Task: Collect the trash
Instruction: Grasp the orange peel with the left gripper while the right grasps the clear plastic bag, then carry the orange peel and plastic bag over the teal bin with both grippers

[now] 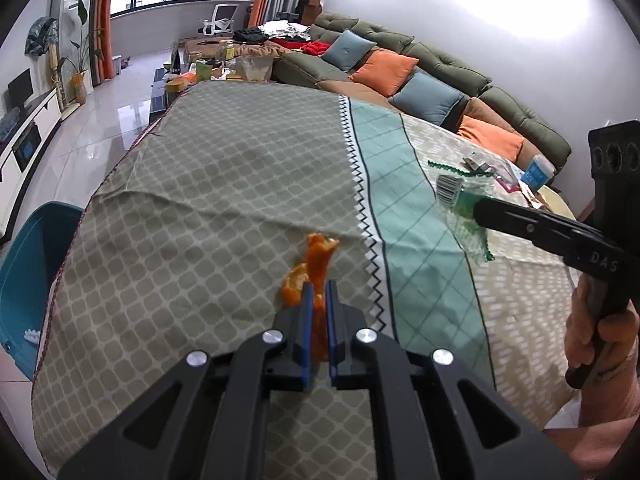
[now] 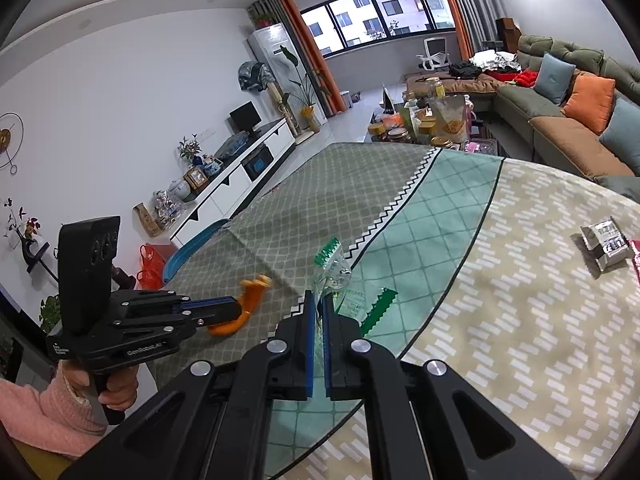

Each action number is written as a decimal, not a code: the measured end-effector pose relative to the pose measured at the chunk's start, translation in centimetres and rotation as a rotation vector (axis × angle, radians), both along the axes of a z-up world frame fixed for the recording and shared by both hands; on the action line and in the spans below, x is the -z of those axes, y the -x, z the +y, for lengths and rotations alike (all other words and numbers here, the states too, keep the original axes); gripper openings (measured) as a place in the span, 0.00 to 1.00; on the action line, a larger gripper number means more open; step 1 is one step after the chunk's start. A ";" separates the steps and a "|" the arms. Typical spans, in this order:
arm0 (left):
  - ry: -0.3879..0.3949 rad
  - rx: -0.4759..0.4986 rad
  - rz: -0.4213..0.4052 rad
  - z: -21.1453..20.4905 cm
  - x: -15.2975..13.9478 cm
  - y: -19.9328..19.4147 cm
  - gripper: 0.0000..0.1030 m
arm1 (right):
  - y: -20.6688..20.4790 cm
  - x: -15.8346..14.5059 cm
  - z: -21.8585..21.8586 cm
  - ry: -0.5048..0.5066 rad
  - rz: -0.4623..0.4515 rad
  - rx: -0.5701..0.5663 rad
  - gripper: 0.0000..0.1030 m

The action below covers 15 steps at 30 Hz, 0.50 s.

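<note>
My left gripper [image 1: 318,285] is shut on an orange peel [image 1: 316,258] and holds it above the patterned tablecloth [image 1: 224,184]. In the right wrist view the peel [image 2: 244,308] hangs from the left gripper [image 2: 236,312] at the left. My right gripper [image 2: 318,296] is shut on a clear plastic wrapper with green zigzag edges [image 2: 340,280], held over the cloth. In the left wrist view the wrapper [image 1: 460,204] sits at the tip of the right gripper [image 1: 480,212] at the right.
A silver packet [image 2: 606,240] lies on the cloth at the far right, with a pink packet [image 1: 508,176] and a blue-labelled white container [image 1: 538,172] nearby. A teal bin [image 1: 28,276] stands at the table's left side. A sofa [image 1: 440,76] runs behind.
</note>
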<state>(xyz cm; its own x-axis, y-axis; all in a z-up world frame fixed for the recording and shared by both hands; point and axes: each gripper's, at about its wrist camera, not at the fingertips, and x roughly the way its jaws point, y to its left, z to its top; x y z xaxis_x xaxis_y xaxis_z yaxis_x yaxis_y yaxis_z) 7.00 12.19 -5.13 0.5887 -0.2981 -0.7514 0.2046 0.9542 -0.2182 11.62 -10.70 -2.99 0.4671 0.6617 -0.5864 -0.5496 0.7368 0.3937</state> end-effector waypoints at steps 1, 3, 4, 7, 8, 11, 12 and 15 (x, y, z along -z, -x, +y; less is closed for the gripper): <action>-0.003 -0.003 -0.006 0.1 0.0 0.1 0.09 | 0.1 0.0 0.2 0.002 0.000 -0.001 0.04; -0.007 -0.006 -0.021 0.1 0.0 0.5 0.15 | 0.0 0.0 0.3 0.001 0.003 -0.006 0.04; -0.014 -0.009 -0.031 0.1 -0.1 0.7 0.18 | 0.0 0.1 0.4 0.003 0.003 -0.007 0.04; -0.020 -0.010 -0.064 0.3 -0.4 1.4 0.24 | -0.1 0.2 0.6 0.002 0.008 -0.012 0.04; -0.022 -0.010 -0.065 0.4 -0.4 1.5 0.26 | -0.2 0.3 0.6 0.004 0.008 -0.013 0.04; -0.038 -0.001 -0.046 0.3 0.1 1.3 0.27 | -0.3 0.4 1.0 0.004 0.012 -0.020 0.04; -0.033 0.007 -0.034 0.1 0.3 1.2 0.27 | -0.2 0.3 1.3 0.006 0.012 -0.021 0.04; 0.003 0.022 -0.005 0.0 0.8 0.7 0.26 | -0.3 0.3 1.6 0.005 0.015 -0.028 0.04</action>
